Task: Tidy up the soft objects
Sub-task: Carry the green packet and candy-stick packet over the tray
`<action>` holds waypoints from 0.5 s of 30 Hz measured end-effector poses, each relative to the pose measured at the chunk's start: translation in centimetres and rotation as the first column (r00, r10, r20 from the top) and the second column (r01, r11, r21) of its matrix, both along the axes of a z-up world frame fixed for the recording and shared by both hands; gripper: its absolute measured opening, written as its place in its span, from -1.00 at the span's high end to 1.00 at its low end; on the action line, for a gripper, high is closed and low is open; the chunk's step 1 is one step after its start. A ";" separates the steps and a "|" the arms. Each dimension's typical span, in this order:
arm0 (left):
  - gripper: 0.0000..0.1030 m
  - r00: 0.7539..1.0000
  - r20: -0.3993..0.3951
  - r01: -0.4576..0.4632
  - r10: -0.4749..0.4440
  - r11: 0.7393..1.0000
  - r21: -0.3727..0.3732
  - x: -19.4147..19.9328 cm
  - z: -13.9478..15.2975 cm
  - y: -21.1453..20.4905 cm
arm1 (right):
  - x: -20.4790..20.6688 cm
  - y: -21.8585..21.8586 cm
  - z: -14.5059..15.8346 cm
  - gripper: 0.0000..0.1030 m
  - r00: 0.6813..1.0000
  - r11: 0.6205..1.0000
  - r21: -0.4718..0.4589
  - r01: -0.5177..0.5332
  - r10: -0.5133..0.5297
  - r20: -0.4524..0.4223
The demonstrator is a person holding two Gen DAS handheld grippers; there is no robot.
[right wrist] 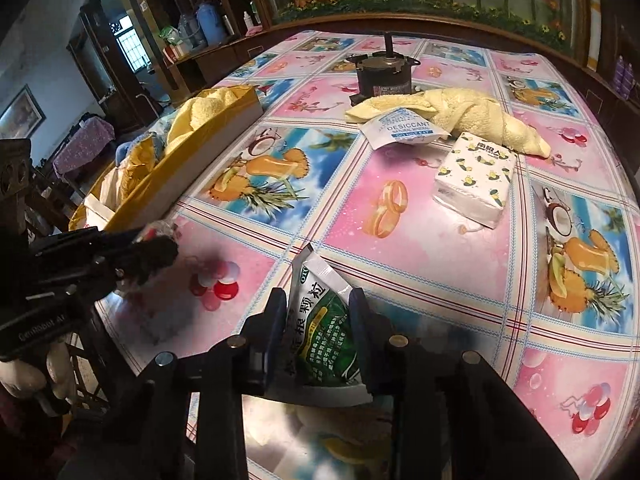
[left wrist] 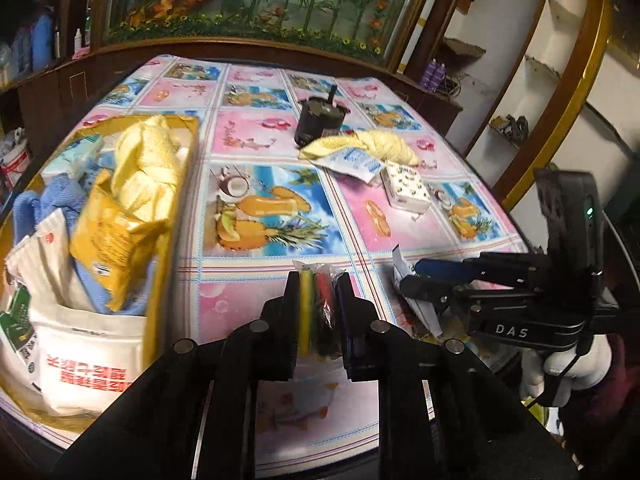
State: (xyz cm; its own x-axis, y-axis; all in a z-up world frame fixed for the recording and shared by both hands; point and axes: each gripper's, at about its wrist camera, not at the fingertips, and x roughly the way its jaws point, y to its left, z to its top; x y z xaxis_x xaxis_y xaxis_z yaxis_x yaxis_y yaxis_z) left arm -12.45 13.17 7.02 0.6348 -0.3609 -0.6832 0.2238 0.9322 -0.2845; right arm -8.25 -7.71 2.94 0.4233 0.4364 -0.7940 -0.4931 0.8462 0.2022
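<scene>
Soft goods, sorting partly done — both tongs loaded.

Left tongs (left wrist: 320, 280) clamped on a clear packet of coloured sticks (left wrist: 318, 308); right tongs (right wrist: 318, 300) clamped on a green sachet (right wrist: 324, 332), both held just above the bench (left wrist: 280, 160). Already stowed in the yellow box (left wrist: 188, 184) to the left of the left tongs: a yellow towel (left wrist: 148, 160), a blue cloth (left wrist: 44, 196), an orange packet (left wrist: 108, 240), a white pouch (left wrist: 80, 352). Still out, well ahead of the right tongs — a second yellow towel (right wrist: 472, 116), a desiccant sachet (right wrist: 400, 130) touching it, a tissue pack (right wrist: 476, 176) just beside. A dark motor (right wrist: 382, 78) stands behind them; likely not for the box. Judged roughly half done: two items in hand, three left.
</scene>
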 end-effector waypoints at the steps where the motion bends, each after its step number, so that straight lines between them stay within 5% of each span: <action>1: 0.69 1.000 0.015 -0.016 0.016 1.000 -0.014 -0.3 0.7 0.9 | -0.3 0.2 0.3 0.40 1.000 1.000 0.009 -0.006 0.006 0.003; 7: 0.69 0.982 0.070 -0.173 0.177 0.983 -0.058 -1.7 4.1 8.3 | -0.6 2.5 3.1 0.40 0.997 0.995 0.073 -0.062 0.059 0.040; 15: 0.69 0.941 0.033 -0.337 0.337 0.942 -0.006 0.5 3.6 16.6 | 0.2 9.1 5.9 0.40 0.981 0.972 0.137 -0.192 0.185 0.060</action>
